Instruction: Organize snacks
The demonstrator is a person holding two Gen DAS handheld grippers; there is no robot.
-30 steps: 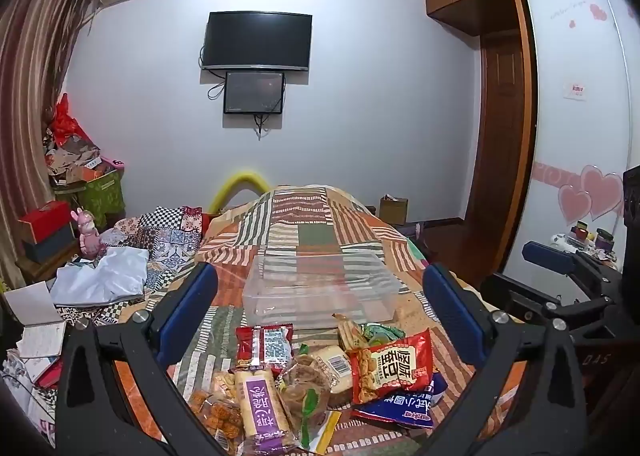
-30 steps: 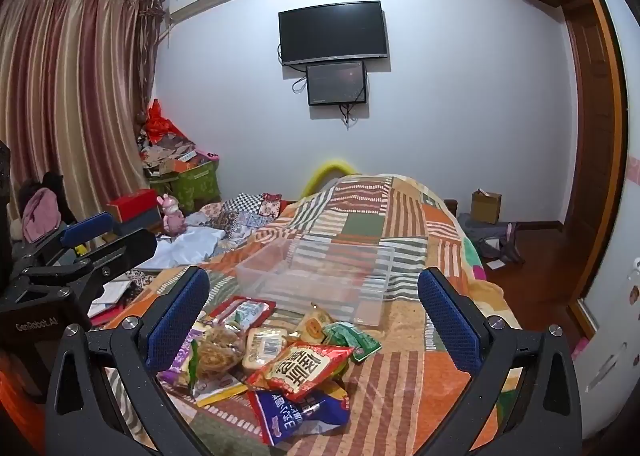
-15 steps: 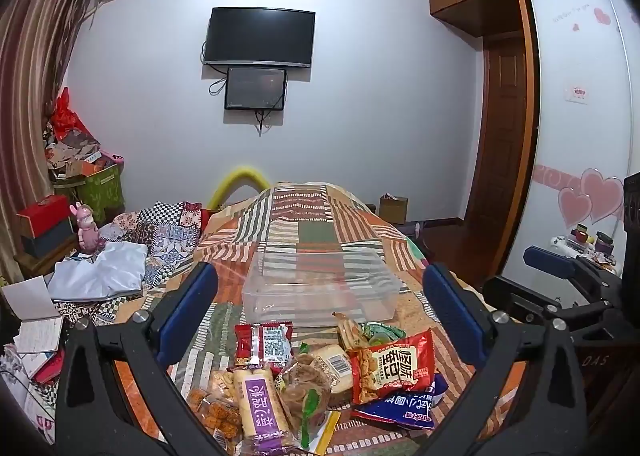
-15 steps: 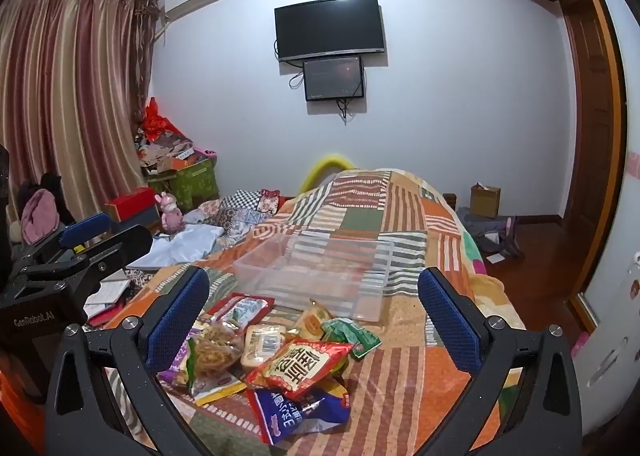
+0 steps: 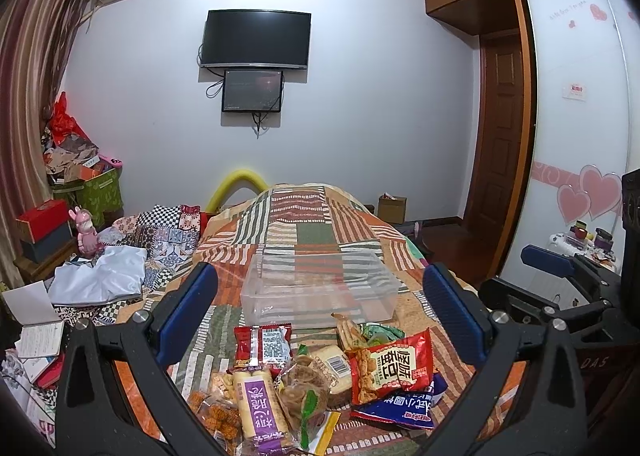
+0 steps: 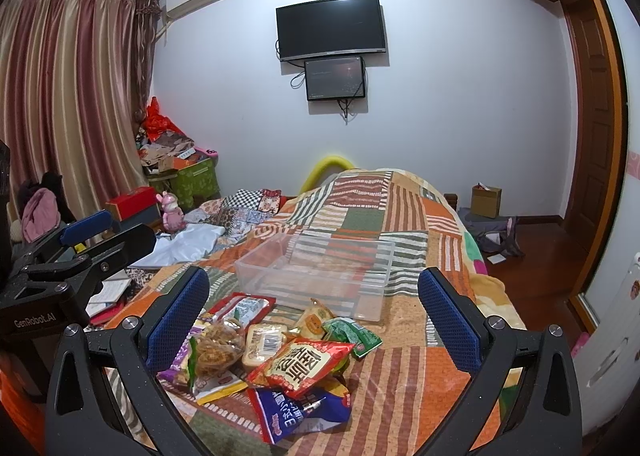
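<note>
A heap of snack packets point(image 5: 320, 384) lies on the patchwork bed point(image 5: 304, 232): a red bag with yellow characters point(image 5: 394, 366) overlaps a blue packet point(image 5: 400, 406); a purple-labelled biscuit pack point(image 5: 260, 404), a small red packet point(image 5: 262, 346) and a green packet point(image 6: 352, 336) lie alongside. Just beyond them stands a clear plastic bin point(image 5: 320, 290), upright and empty

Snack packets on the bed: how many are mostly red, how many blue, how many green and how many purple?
Red: 2, the small red packet and the big red packet
Blue: 1, the blue packet
Green: 1, the green packet
Purple: 1, the purple packet
Total: 5
</note>
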